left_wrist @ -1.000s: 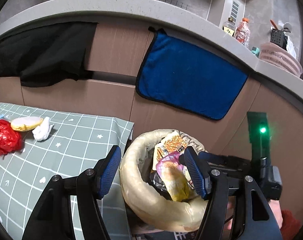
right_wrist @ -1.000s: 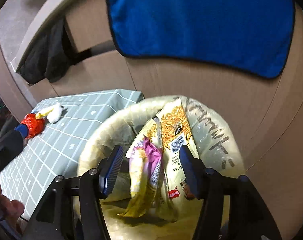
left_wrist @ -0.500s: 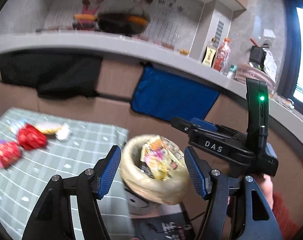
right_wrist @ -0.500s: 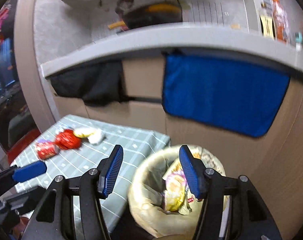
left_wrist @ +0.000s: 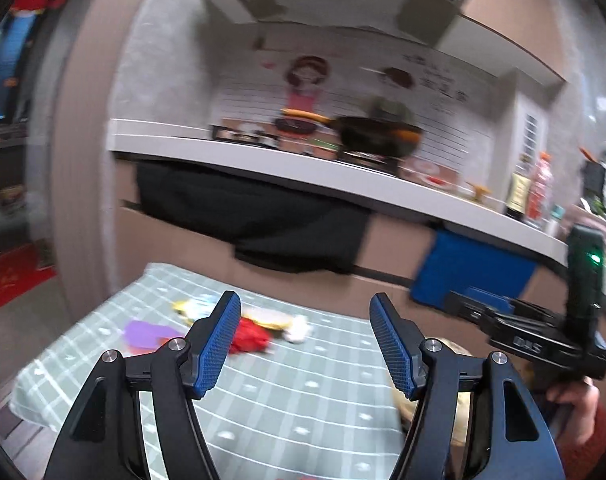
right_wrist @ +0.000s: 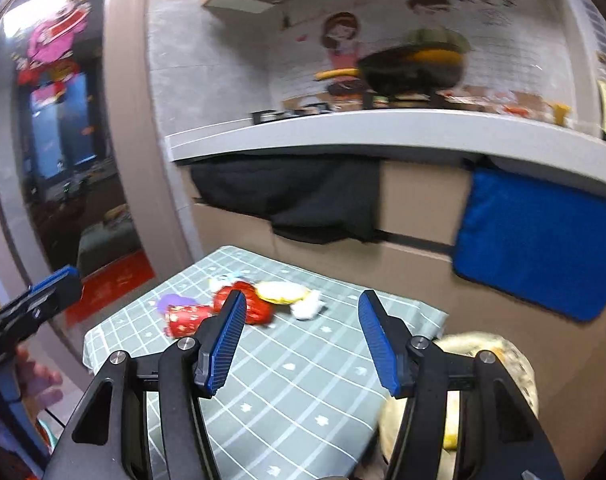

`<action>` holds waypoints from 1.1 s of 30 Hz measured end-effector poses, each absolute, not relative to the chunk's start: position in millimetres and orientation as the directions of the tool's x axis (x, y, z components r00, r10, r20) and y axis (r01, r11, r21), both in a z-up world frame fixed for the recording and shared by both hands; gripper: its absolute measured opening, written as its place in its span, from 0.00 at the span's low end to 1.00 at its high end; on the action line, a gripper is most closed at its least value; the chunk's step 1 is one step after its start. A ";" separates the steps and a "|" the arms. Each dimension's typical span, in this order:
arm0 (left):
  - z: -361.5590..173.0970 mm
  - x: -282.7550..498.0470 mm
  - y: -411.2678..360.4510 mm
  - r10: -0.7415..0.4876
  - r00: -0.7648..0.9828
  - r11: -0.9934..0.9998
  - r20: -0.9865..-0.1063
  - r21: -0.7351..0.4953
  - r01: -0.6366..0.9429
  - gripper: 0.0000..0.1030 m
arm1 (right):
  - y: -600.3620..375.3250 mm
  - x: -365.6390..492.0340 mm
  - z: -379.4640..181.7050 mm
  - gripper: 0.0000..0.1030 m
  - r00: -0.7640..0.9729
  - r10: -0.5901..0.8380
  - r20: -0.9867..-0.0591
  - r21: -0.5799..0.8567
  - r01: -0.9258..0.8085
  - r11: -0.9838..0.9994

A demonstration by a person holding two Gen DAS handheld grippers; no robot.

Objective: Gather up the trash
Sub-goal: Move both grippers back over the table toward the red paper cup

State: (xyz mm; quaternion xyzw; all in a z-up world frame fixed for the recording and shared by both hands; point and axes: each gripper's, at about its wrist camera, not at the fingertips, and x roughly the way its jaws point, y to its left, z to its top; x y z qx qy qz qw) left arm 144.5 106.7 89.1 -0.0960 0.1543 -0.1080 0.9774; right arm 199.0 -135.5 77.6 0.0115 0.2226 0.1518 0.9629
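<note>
Left gripper (left_wrist: pixel 305 344): jaws spread, nothing between them.
Right gripper (right_wrist: pixel 301 344): jaws spread wide, empty.
Trash bin (right_wrist: pixel 515 364): low, right of the right gripper's fingers.
Table (right_wrist: pixel 303 392): checked green cloth beneath both grippers.
Trash: red wrapper (right_wrist: pixel 259 308), yellow wrapper (right_wrist: pixel 281 292), white scrap (right_wrist: pixel 307 309), ahead near the table's far end.
Blue towel (right_wrist: pixel 539 240): farther, right, hanging from the counter.

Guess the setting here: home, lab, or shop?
Probably a home kitchen: a countertop with a dark pan on it, cloths hung below, and a small table with a checked cover holding wrappers.
</note>
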 end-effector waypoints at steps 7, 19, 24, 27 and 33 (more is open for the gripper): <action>60.3 189.2 178.1 -0.075 0.945 0.964 -0.317 -0.264 -0.012 0.66 | -89.6 225.7 75.9 0.54 0.866 0.286 -0.410 0.035 -0.298 0.954; -64.7 288.4 232.9 -0.042 0.857 0.921 -0.514 -0.352 -0.165 0.66 | -35.7 311.2 14.4 0.54 0.795 0.351 -0.494 0.049 -0.377 0.925; -102.5 327.8 232.6 -0.172 0.813 0.873 -0.556 -0.469 -0.136 0.66 | -32.0 340.0 -24.7 0.54 0.743 0.347 -0.572 0.065 -0.381 0.922; -109.8 343.3 219.6 -0.203 0.790 0.885 -0.579 -0.454 -0.105 0.66 | -40.3 349.2 -44.5 0.54 0.721 0.330 -0.610 0.065 -0.369 0.927; -123.5 353.9 210.8 -0.284 0.714 0.857 -0.640 -0.503 -0.110 0.62 | -54.7 359.8 -63.0 0.54 0.691 0.322 -0.647 0.095 -0.346 0.933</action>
